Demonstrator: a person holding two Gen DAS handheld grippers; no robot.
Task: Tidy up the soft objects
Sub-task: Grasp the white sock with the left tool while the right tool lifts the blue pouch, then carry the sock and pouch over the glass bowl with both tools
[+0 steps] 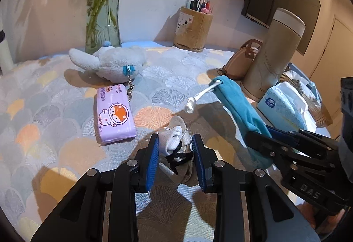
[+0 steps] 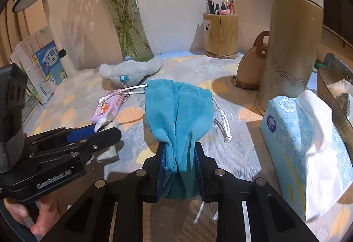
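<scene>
My right gripper (image 2: 179,153) is shut on a blue drawstring pouch (image 2: 178,109) and holds it up above the cloth; the pouch also shows in the left wrist view (image 1: 240,105), with white cords (image 1: 199,96) hanging. My left gripper (image 1: 175,145) is open around a small white sock bundle with a black strap (image 1: 175,140) lying on the table; its jaws stand either side without clear contact. A white plush toy with a keychain (image 1: 112,61) and a purple tissue pack (image 1: 114,114) lie further back left.
A glass vase with stems (image 1: 103,10), a wooden pen holder (image 1: 193,29), a tan round purse (image 1: 240,61) and a tall beige thermos (image 1: 273,54) stand at the back. A blue tissue pack (image 2: 304,142) lies at right. A lamp and books (image 2: 42,61) are at far left.
</scene>
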